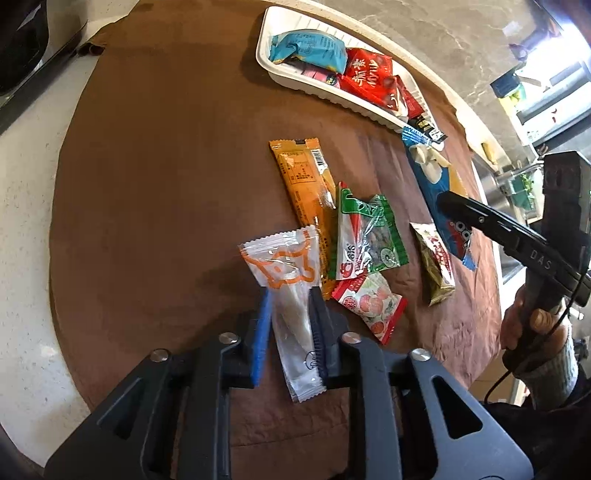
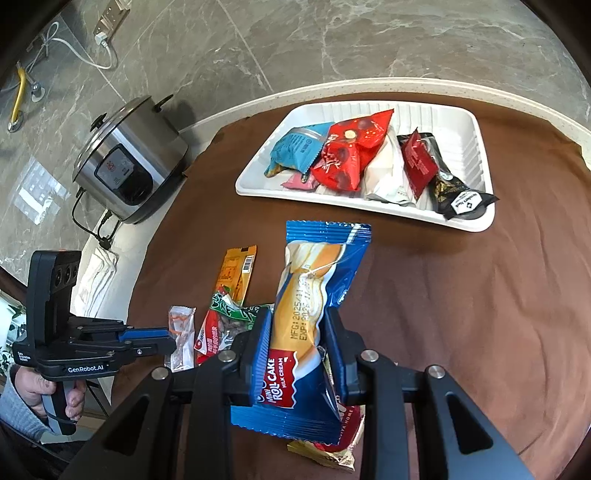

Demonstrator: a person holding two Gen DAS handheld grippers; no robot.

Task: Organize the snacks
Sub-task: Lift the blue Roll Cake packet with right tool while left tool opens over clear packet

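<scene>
My left gripper (image 1: 290, 306) is shut on a clear white packet with an orange cat outline (image 1: 291, 295), held low over the brown cloth. It also shows in the right wrist view (image 2: 181, 336). My right gripper (image 2: 299, 325) is shut on a blue Mini Roll Cake packet (image 2: 314, 306), lifted above the cloth; the packet also shows in the left wrist view (image 1: 436, 184). A white tray (image 2: 465, 122) at the back holds several snacks: a light blue pack (image 2: 295, 147), a red pack (image 2: 351, 151), a dark pack (image 2: 454, 192). The tray also shows in the left wrist view (image 1: 273, 22).
Loose on the cloth lie an orange bar (image 1: 303, 177), a green and red packet (image 1: 365, 236), a red fruit packet (image 1: 373, 302) and a gold-green packet (image 1: 436, 266). A steel rice cooker (image 2: 129, 162) stands at the left. A marble wall is behind the counter.
</scene>
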